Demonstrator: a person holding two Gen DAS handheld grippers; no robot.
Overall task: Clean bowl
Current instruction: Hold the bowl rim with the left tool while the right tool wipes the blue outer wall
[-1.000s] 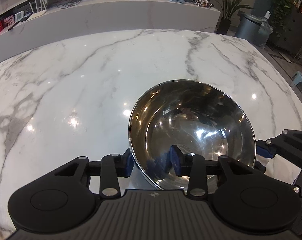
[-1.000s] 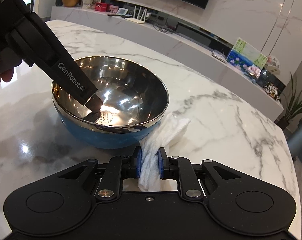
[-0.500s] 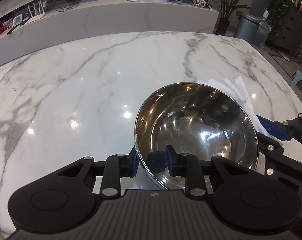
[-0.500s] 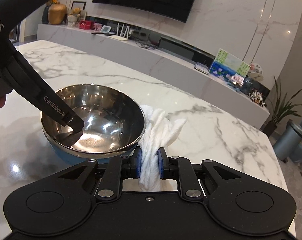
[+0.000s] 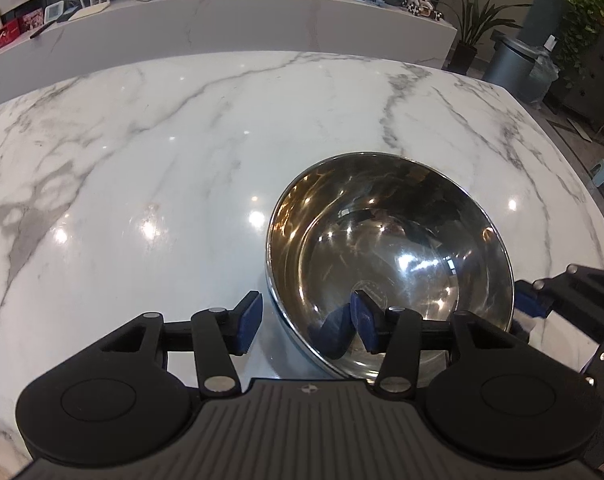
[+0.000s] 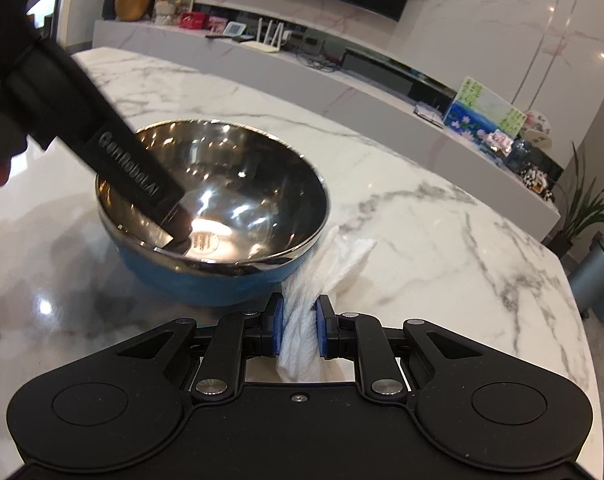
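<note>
Bowl [image 5: 386, 248], steel inside and blue outside, stands on the marble worktop [image 5: 162, 160] at 4 o'clock in my left view. My left hand-held gripper [image 5: 306, 316] straddles its near rim, jaws just opening, pads clear. My right hand-held gripper [image 6: 298, 330], clenched on a white cloth [image 6: 302, 344], waits beside the bowl, probably to wipe.

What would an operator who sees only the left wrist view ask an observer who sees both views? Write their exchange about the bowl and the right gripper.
Operator: What is the right gripper holding?
Observer: It is shut on a white cloth.
Operator: I see only the bowl's steel inside. What is its outside like?
Observer: The outer wall is blue, and the cloth sits against it, outside the bowl.
</note>
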